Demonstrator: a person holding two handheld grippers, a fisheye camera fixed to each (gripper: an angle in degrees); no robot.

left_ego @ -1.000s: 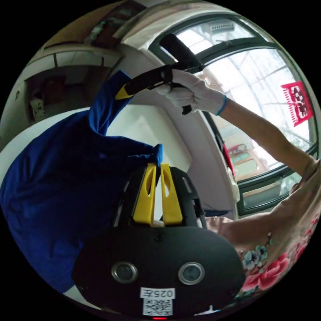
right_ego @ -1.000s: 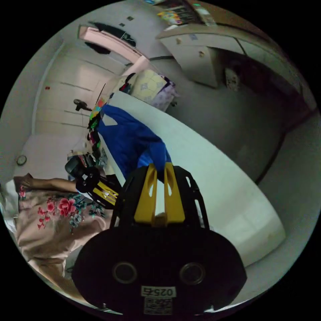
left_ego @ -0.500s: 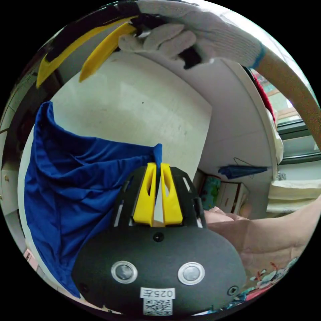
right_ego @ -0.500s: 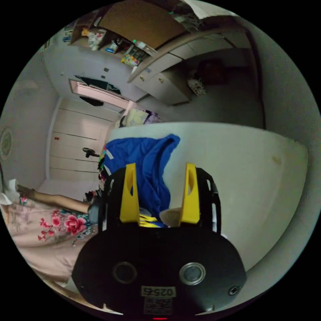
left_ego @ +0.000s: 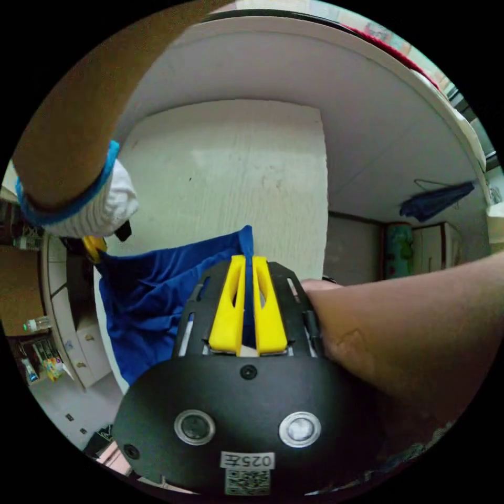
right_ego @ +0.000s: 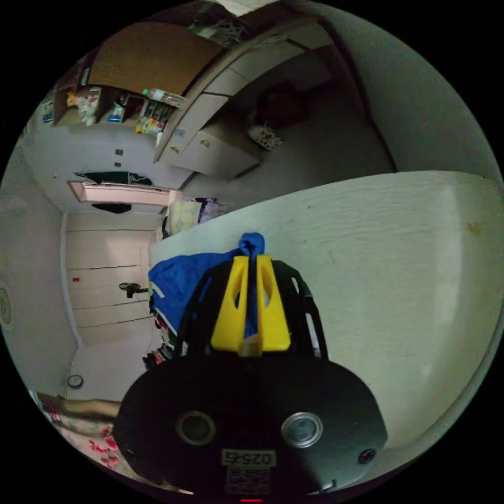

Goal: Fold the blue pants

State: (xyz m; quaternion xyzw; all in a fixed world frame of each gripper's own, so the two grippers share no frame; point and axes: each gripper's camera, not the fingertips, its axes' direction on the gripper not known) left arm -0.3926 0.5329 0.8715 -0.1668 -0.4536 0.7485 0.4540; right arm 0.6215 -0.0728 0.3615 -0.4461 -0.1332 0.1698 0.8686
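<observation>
Surface: one white table (left_ego: 231,173), grain faintly marked, with a bare stretch reaching to its far straight edge in the left gripper view. In the right gripper view the table (right_ego: 399,273) runs broad and bare to one side of the cloth, its edge curving away against grey floor (right_ego: 325,142).

Room: cabinets with drawers (right_ego: 210,142) along one wall, a shelf of small coloured items (right_ego: 121,113) above them, pale panelled doors (right_ego: 100,273), one standing fan (right_ego: 128,287), one round clock (right_ego: 74,381). One blue umbrella (left_ego: 436,197) hangs by a wall in the left gripper view.

Blue pants (left_ego: 157,294): one garment, draped over the table's near edge, its upper hem stretched between two held corners. In the right gripper view the blue pants (right_ego: 178,283) lie bunched at the table's end.

Left gripper (left_ego: 248,262): yellow jaws pressed together on a corner of the pants, a tuft of cloth standing above the tips.

Right gripper (right_ego: 252,261): jaws clamped likewise on a fold of the pants, a knot of cloth above. In the left gripper view a white-gloved hand (left_ego: 100,202) holds it at the cloth's other corner.

One bare forearm (left_ego: 420,325) lies beside the left gripper.
</observation>
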